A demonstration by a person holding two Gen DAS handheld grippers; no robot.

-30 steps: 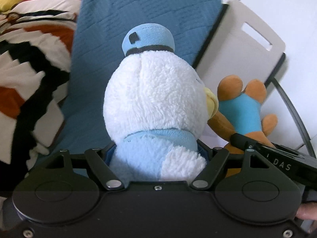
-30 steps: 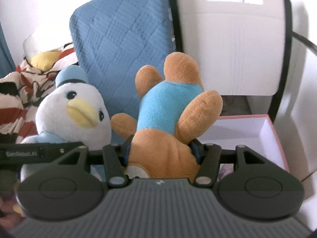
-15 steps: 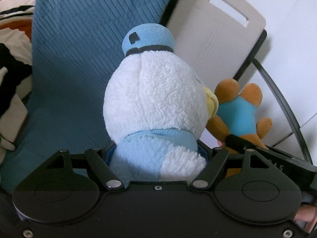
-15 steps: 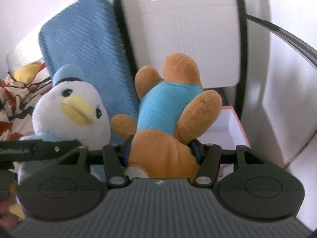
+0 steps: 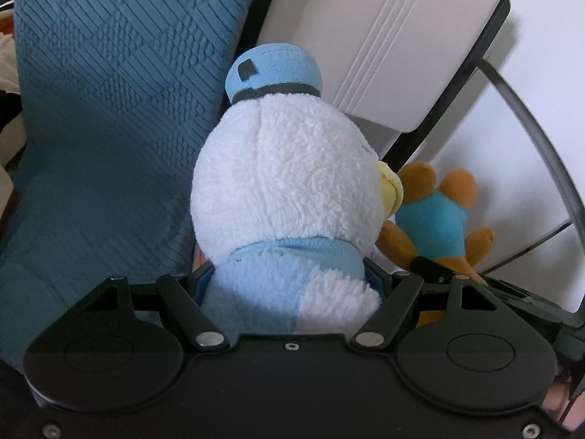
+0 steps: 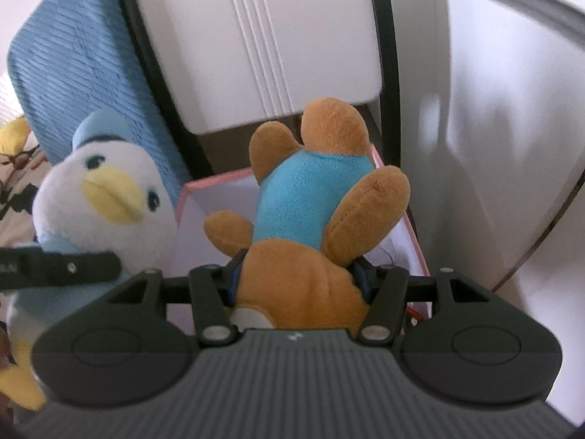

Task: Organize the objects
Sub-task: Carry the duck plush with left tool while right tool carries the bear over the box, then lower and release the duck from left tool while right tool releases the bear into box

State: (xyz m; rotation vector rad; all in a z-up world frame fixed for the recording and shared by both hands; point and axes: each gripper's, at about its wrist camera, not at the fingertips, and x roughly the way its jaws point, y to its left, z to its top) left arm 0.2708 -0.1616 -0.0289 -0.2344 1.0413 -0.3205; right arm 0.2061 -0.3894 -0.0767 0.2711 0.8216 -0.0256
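Note:
My left gripper is shut on a white plush duck with a light blue cap and collar, held up with its back to the camera. My right gripper is shut on a brown plush toy in a turquoise shirt, held above an open pink-rimmed box. The duck also shows in the right wrist view, left of the brown toy. The brown toy also shows in the left wrist view, to the right of the duck.
A blue quilted cushion stands at the left, next to a white chair back with a black frame. A patterned blanket lies at the far left. A white wall is at the right.
Both grippers have moved to the right with their toys. The pink box now lies under the brown toy, and the blanket has slid out of the left wrist view.

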